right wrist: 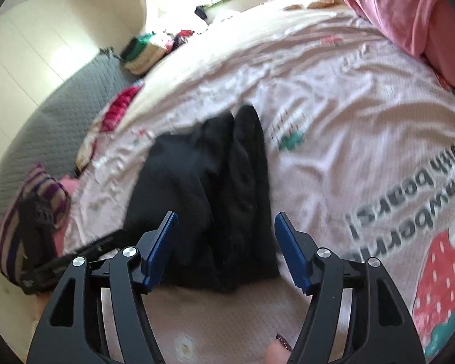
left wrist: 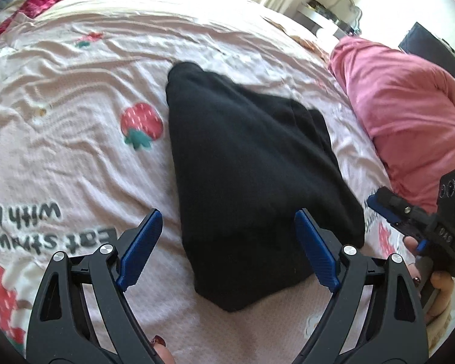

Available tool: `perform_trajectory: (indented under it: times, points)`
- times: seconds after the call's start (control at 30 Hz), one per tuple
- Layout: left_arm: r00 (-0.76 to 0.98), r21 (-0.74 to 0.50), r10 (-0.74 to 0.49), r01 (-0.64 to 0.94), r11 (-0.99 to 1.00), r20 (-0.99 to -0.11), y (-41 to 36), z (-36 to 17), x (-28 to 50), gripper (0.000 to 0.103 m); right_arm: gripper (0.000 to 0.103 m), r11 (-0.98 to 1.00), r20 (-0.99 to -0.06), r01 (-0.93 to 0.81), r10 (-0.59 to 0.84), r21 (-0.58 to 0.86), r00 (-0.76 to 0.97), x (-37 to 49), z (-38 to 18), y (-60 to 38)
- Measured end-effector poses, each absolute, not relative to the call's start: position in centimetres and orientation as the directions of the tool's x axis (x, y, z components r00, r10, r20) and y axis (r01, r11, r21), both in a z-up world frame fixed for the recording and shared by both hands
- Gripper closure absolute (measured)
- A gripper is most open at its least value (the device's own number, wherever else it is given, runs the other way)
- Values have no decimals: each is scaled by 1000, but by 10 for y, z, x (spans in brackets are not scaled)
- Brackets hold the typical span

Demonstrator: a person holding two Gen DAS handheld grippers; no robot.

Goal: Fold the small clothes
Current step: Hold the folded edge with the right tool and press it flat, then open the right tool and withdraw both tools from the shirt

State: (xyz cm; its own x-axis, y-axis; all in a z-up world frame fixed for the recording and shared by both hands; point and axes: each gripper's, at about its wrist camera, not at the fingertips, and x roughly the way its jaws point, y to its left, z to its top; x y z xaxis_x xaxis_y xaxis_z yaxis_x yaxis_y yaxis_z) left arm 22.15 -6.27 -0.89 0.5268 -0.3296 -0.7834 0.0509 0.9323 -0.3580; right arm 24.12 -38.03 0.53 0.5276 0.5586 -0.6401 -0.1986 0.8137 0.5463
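Observation:
A black garment (left wrist: 251,163) lies folded into a long wedge on the pink strawberry-print bed cover (left wrist: 75,139). My left gripper (left wrist: 227,224) is open just above its near end, with its blue pads (left wrist: 142,248) on either side and holding nothing. In the right wrist view the same black garment (right wrist: 209,200) lies in front of my right gripper (right wrist: 226,227), which is open and empty over its near edge. The right gripper also shows at the right edge of the left wrist view (left wrist: 379,200).
A pink cloth heap (left wrist: 409,115) lies at the right of the bed. A grey quilted mat (right wrist: 60,115) and a striped cushion (right wrist: 39,194) lie left of the cover. A desk with clutter (left wrist: 327,15) stands beyond the bed.

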Motion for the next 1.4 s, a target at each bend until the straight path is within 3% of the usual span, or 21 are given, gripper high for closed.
perform_trajectory:
  times: [0.07,0.1,0.5,0.53,0.57,0.6,0.63,0.87,1.1,1.4]
  points:
    - [542,-328,-301,49,943,-785,-64,-4,229,21,58,807,-632,-232,574,542,521,255,12,-374]
    - [543,-314,-289,48,948,-789,-66,-4,231,22,61,808,-632,-249,576,533,519,261,14,-370]
    - [508,-298,-283,54,953,-814,-76,-25,248,25,61,845,-709,-258,534,469,460,331,-20,-330]
    - [509,-295,-281,56,954,-813,-76,-25,248,25,67,848,-713,-264,530,461,459,332,-23,-327]
    - [511,-294,-281,57,954,-812,-76,-25,248,25,85,850,-715,-271,527,452,460,333,-25,-325]
    - [512,-295,-281,57,954,-811,-76,-24,248,25,95,849,-707,-285,529,445,469,333,-26,-323]
    - [517,-296,-282,57,953,-808,-75,-23,248,25,96,848,-700,-296,529,439,479,332,-25,-321]
    - [562,-313,-312,98,945,-766,-83,0,241,26,97,862,-635,-358,506,358,584,315,26,-329]
    - [505,-267,-285,110,958,-815,-100,-20,251,24,97,928,-764,-273,364,252,533,330,-16,-332]
    - [498,-315,-316,90,945,-808,-92,-25,247,24,82,936,-765,-213,352,280,539,320,-26,-338]
